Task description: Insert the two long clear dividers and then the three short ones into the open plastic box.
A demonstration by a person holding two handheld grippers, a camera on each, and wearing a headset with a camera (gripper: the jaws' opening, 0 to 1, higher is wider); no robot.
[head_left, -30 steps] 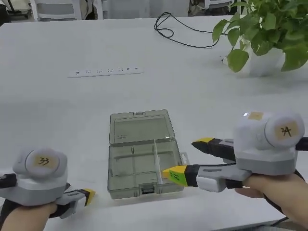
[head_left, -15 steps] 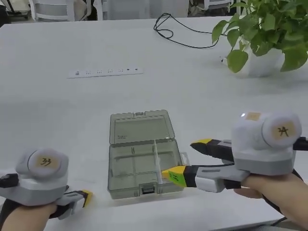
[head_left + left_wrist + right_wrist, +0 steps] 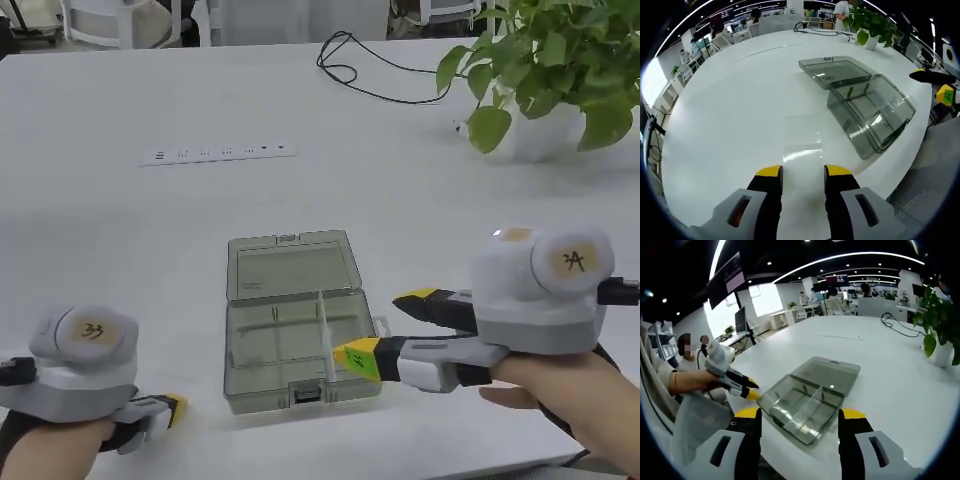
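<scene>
The grey clear box stands open near the table's front edge, its lid lying flat behind it. One long clear divider stands inside, running front to back. My right gripper is open just right of the box, its lower tip over the box's front right corner. My left gripper is open low on the left, apart from the box. In the left gripper view, loose clear dividers lie flat on the table just ahead of the open gripper. The right gripper view has the box between its open jaws.
A potted plant stands at the back right, with a black cable beside it. A white power strip lies at the back left. The table's front edge runs right under both hands.
The left gripper has drawn back a little toward the front left. The right gripper has barely shifted. The box and divider have not moved.
</scene>
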